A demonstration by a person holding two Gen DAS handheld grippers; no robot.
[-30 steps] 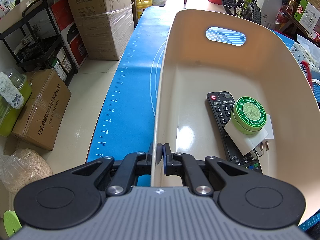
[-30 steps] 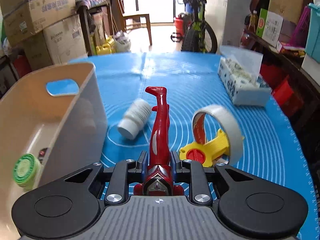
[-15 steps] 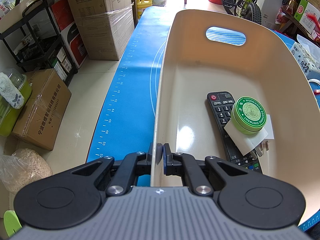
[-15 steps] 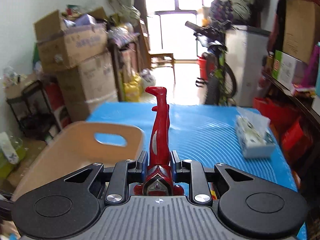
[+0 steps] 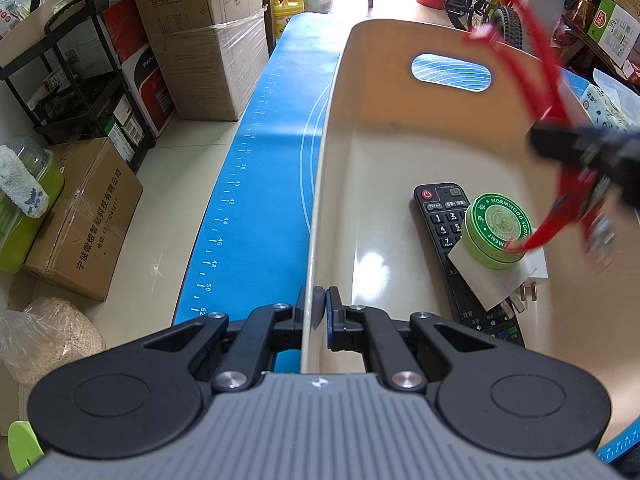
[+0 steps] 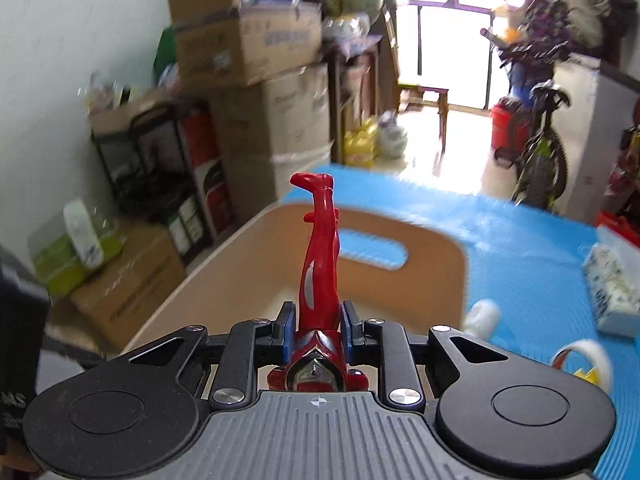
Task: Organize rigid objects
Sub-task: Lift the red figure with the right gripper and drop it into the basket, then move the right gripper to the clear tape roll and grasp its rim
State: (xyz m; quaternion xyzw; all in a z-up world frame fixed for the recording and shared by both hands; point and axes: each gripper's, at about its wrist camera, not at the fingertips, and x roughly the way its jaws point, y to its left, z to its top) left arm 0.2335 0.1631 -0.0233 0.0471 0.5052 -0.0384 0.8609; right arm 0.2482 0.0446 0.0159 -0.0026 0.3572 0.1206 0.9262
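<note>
Motion is smearing the right gripper (image 5: 592, 152) in the left wrist view, so its fingers are reading only as a dark streak and the red toy figure (image 6: 320, 264) as a red blur above the far right of the beige bin (image 5: 400, 152). In its own view the right gripper (image 6: 318, 330) is clenching that one figure by the body, head toward the camera and legs pointing away, over the bin's (image 6: 224, 280) near wall; the room behind is blurring. To its right on the blue mat (image 6: 520, 264), one white bottle (image 6: 482, 316) and one tape roll (image 6: 584, 360) are lying half hidden by the gripper body, and a tissue pack (image 6: 612, 292) is being cut by the frame edge.

The left gripper (image 5: 316, 312) is pinching the bin's near rim, one pad on each side of the thin wall. Ahead and to its right inside the bin, one black remote (image 5: 438, 220) is lying partly covered by one white plug adapter (image 5: 492, 276), itself mostly hidden under one green ointment tin (image 5: 498, 226).
</note>
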